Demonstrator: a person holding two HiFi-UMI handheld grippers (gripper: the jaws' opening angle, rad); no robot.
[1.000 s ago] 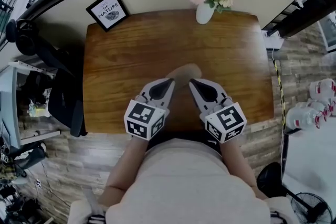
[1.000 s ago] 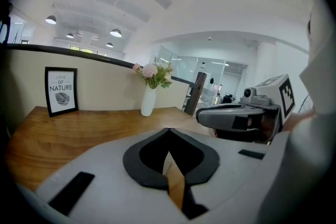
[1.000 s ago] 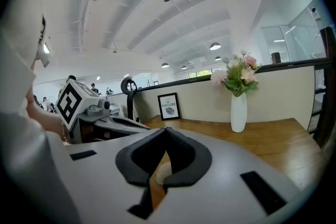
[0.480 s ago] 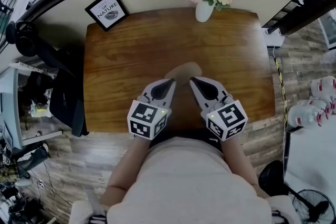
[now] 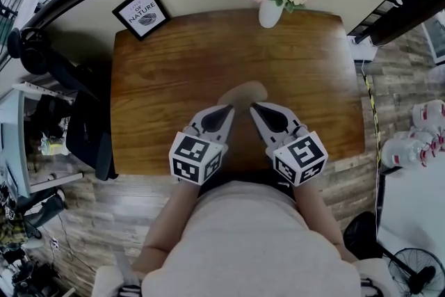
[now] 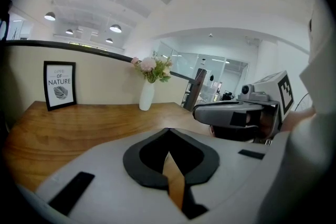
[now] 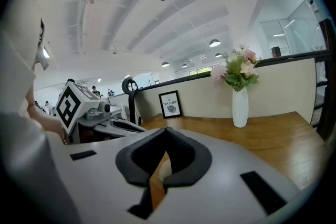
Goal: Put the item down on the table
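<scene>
A pale beige rounded item lies on the wooden table, just beyond both gripper tips. Through the gap behind the right jaws, the right gripper view shows a cream patch of it. My left gripper hovers over the table's front edge, jaws shut with nothing between them; in its own view the tips meet and only wood shows behind. My right gripper sits beside it, tips angled toward the left one, its jaws also meeting at the tip. Neither gripper holds the item.
A white vase of pink flowers stands at the table's far edge. A framed "Nature" print leans against the wall at the far left. A dark chair stands left of the table. The person's torso fills the near side.
</scene>
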